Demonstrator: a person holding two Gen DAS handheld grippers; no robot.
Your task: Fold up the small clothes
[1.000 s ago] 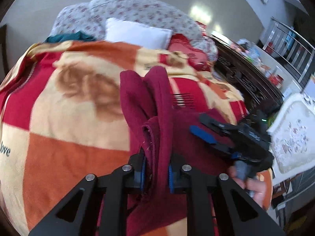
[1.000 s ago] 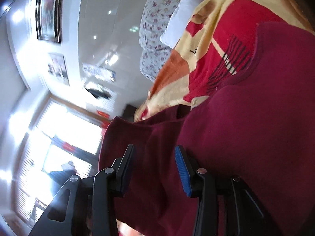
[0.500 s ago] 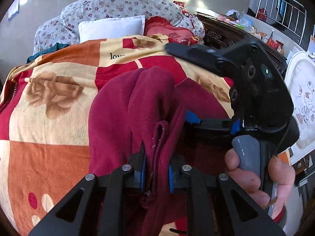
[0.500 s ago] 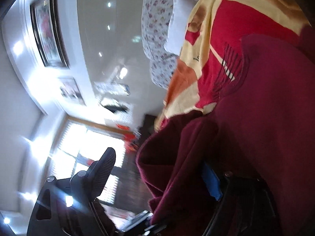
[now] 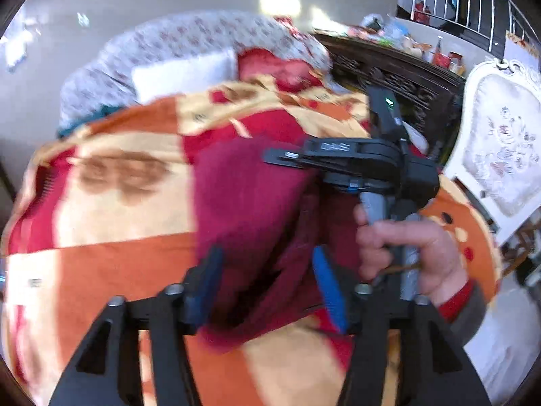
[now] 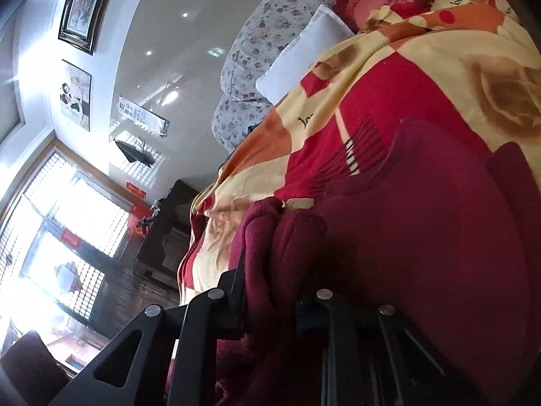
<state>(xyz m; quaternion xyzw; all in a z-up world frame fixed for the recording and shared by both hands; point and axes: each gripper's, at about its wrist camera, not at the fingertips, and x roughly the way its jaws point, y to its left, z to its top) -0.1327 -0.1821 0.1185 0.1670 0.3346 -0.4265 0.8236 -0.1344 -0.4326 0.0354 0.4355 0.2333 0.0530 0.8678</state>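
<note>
left view motion-blurred, maroon garment [image 6: 422, 237] cut off by frame edge

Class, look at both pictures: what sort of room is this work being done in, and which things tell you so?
Probably a bedroom or living room at home: a patterned blanket spread under the maroon garment, a white pillow behind, and framed pictures on the wall.

The right gripper [image 6: 270, 308] pinches a bunched fold of the maroon garment [image 6: 422, 237], which lies on the blanket [image 6: 422, 67].

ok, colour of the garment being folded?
Dark maroon sweater, plain, no print visible. Clearest in the right wrist view.
</note>
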